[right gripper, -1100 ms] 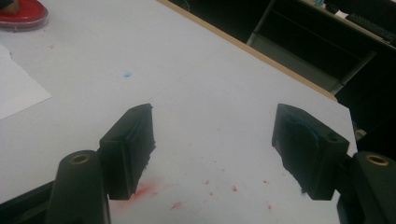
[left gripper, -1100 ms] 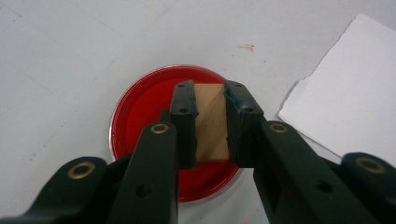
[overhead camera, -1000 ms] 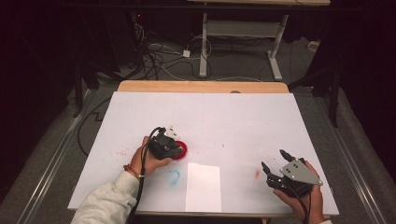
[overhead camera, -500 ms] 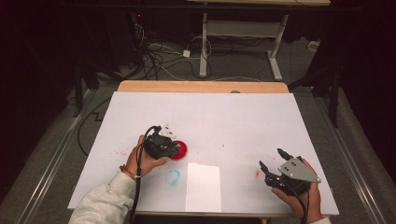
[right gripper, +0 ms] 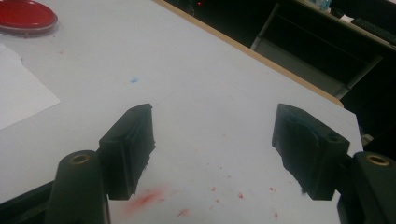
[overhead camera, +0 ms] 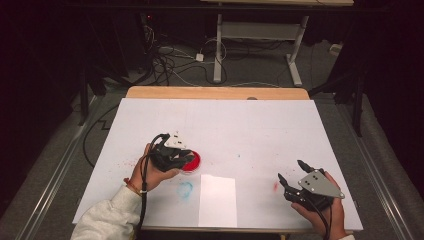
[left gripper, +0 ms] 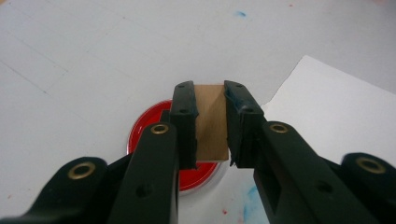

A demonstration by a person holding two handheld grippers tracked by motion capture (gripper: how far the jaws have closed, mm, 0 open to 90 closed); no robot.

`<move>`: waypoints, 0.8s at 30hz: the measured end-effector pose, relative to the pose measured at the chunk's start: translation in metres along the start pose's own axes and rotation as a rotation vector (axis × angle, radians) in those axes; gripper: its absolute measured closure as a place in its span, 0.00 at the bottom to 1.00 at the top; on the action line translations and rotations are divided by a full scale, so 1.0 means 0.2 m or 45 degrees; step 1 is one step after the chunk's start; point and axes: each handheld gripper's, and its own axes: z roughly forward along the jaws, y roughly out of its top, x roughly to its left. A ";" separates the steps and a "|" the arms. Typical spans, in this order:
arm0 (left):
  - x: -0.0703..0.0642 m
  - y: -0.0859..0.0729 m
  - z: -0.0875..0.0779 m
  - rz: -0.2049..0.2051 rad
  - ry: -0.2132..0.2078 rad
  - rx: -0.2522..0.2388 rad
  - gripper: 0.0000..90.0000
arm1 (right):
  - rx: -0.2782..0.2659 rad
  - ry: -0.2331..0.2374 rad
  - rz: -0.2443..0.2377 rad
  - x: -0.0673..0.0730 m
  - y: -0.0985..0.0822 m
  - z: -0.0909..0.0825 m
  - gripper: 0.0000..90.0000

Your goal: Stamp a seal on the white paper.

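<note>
A: Holding a block (left gripper: 211, 122) in my left gripper (left gripper: 209, 126), jaws clamped on its two sides, right over the red dish (left gripper: 145, 133). Looks like a wooden stamp, though I can't see its underside from here.

B: Touching the dish or above it?

A: Above it, I think. In the left gripper view the block's lower edge hangs in front of the dish with no clear contact, but the angle is poor, so call it a hedge. In the high view the left gripper (overhead camera: 175, 156) sits at the dish's (overhead camera: 192, 161) left edge, near the paper (overhead camera: 217, 200).

B: Step?

A: Inking, as I judge it. Dish holds red paint or ink, block goes in or is coming out. Paper lies just right of and nearer than the dish, blank, so no stamp on it yet.

B: Right side?

A: Right gripper (right gripper: 212, 149) has its jaws wide apart, nothing between them, parked over the table (right gripper: 196, 84) near some red smears. In the high view it (overhead camera: 294, 181) is well apart from the paper's right edge.

B: Next move?

A: Carry the block across to the paper, keep it level, press straight down. Grip must stay firm so it doesn't twist. Right gripper could pin the paper so it doesn't lift with the block.
</note>
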 end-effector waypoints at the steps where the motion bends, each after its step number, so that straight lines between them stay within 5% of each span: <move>1: 0.00 0.00 -0.01 0.004 0.000 -0.004 0.82 | -0.003 -0.007 0.005 0.00 0.00 0.00 0.33; 24: -0.17 0.05 -0.07 0.108 -0.096 -0.055 0.82 | -0.009 0.008 0.003 0.01 0.00 -0.01 0.33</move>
